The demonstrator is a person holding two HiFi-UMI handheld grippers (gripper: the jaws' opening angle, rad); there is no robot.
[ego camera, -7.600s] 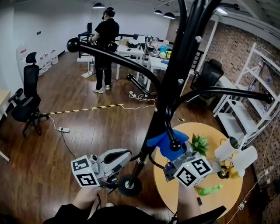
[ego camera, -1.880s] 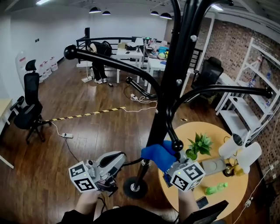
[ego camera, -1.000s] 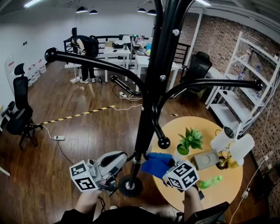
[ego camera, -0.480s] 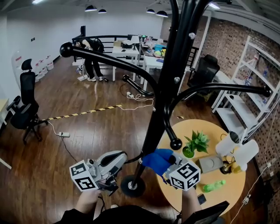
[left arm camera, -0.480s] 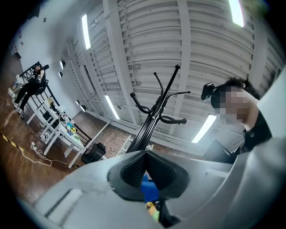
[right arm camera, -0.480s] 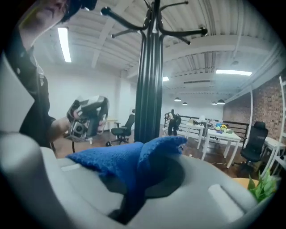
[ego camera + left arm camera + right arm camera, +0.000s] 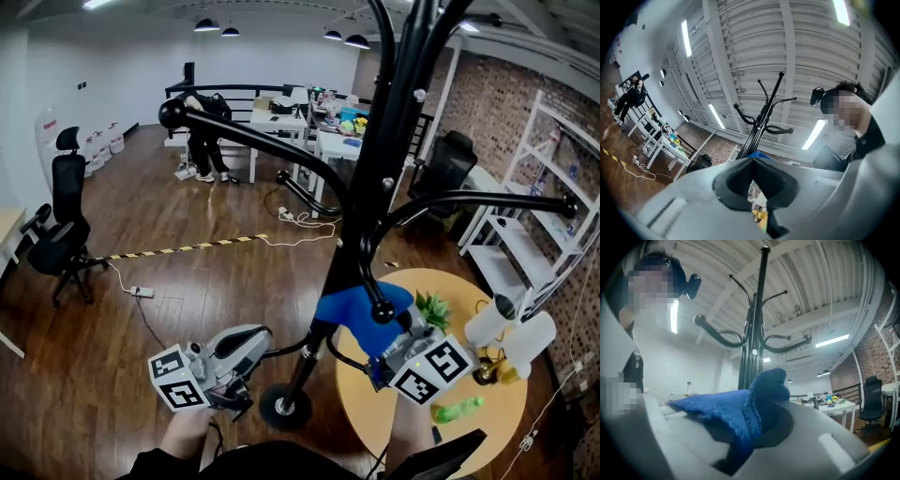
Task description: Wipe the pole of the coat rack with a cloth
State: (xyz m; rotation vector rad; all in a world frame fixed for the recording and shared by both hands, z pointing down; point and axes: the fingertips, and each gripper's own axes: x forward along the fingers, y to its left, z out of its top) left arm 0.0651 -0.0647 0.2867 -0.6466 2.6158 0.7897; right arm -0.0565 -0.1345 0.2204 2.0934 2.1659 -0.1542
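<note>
At mid-height on the coat rack pole, right side: my right claw is clamped on the blue cloth. The cloth is bunched over both jaws, and its left edge lies against the pole. A hook's ball end sits in front of it. My left claw is low near the rack's base, jaws pressed together, nothing between. The round wooden table lies below my right claw.

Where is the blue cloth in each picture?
Head view: cloth lower middle, by the pole.
Left gripper view: cloth a small blue sliver at the centre, below the pole.
Right gripper view: cloth at the centre, clamped in the jaws, pole behind it.
Shared landmark: the black pole.
</note>
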